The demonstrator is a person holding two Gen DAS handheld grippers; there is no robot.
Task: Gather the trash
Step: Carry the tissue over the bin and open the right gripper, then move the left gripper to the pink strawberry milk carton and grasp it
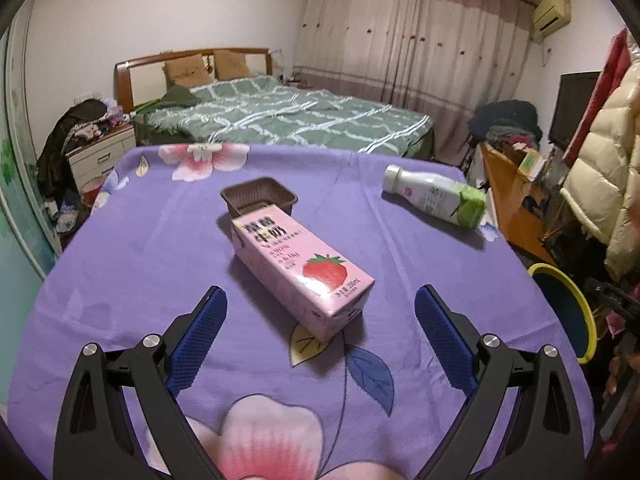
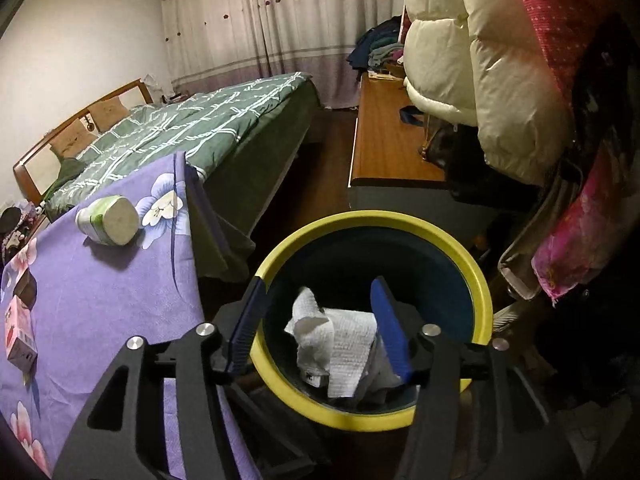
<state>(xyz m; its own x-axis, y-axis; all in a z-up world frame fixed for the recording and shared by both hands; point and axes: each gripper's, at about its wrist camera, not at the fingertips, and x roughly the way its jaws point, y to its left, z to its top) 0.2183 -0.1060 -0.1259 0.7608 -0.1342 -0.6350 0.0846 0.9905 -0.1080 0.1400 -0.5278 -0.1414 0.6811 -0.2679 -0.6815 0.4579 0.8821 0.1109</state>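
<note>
Left gripper (image 1: 320, 312), jaws apart: strawberry milk carton (image 1: 301, 271) just ahead, long axis angled away-left; nearer than right.

Left gripper (image 1: 320, 312) is showing black linkage arms, silver screws, blue ribbed pads; right gripper (image 2: 318, 320) is wearing identical parts.

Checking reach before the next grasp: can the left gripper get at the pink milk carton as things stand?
Probably yes: the left gripper is open, and the pink milk carton lies right ahead with nothing between.
</note>
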